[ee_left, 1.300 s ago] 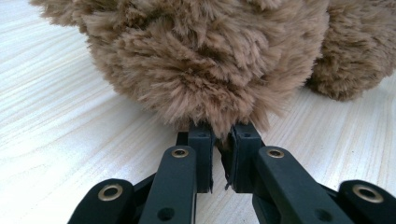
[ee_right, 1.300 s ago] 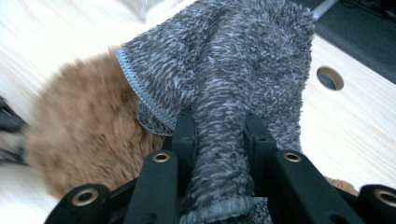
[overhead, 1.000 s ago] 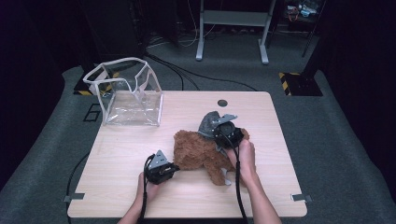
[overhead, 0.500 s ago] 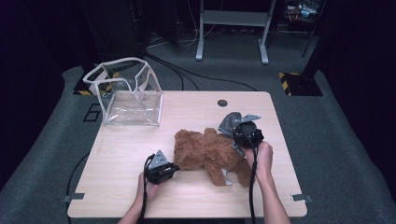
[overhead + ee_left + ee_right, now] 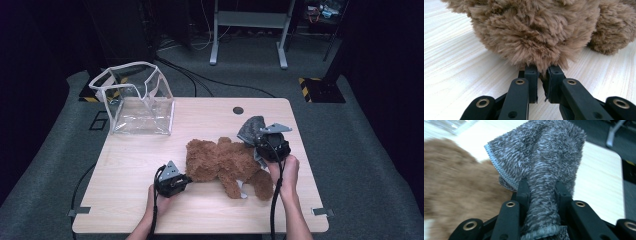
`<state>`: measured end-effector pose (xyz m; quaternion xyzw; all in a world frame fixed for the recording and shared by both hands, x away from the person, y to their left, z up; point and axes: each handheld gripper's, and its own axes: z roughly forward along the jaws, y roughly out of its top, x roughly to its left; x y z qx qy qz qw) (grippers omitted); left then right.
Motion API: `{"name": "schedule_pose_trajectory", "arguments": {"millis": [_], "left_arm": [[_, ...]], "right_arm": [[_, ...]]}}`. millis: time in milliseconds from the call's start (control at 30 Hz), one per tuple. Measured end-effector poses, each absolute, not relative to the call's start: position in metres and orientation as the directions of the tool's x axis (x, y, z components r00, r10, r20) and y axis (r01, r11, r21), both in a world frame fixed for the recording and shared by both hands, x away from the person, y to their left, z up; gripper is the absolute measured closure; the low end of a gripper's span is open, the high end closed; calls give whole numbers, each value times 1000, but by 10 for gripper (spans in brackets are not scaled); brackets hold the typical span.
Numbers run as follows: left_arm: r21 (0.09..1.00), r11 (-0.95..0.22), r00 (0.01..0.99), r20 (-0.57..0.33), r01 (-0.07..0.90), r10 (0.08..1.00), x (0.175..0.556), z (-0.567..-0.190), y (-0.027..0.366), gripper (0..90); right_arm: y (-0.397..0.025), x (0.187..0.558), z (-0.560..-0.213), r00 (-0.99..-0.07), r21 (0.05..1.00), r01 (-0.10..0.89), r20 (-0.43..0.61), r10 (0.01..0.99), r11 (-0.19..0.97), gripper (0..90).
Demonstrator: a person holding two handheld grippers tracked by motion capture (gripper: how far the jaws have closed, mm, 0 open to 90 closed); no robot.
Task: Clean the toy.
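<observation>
Teddy bear [image 5: 225,162] on light wood table [image 5: 200,117]; dark room.

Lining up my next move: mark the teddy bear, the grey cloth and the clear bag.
teddy bear [image 5: 220,161], high view, belly fur.
grey cloth [image 5: 549,152], right gripper view, upper fold.
clear bag [image 5: 142,119], high view, front wall.

High view overlooks the table [image 5: 210,125]; both gripper views sit close, sharing the teddy bear [image 5: 225,162].

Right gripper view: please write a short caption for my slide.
Right gripper clamps a bunched grey cloth beside the brown teddy.
</observation>
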<state>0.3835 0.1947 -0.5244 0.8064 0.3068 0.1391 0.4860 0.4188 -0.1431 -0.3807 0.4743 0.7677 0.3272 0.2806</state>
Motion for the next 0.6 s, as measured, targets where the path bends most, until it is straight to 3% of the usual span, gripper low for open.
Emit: {"name": "schedule_pose_trajectory", "arguments": {"millis": [367, 600], "left_arm": [[870, -338, 772, -74, 359, 631, 383, -525, 194, 820], [872, -337, 772, -72, 356, 631, 383, -524, 195, 819]], "right_arm": [[-73, 400, -381, -586, 778, 455, -104, 804, 433, 710], [-55, 408, -409, -612, 720, 485, -126, 780, 497, 711]]}}
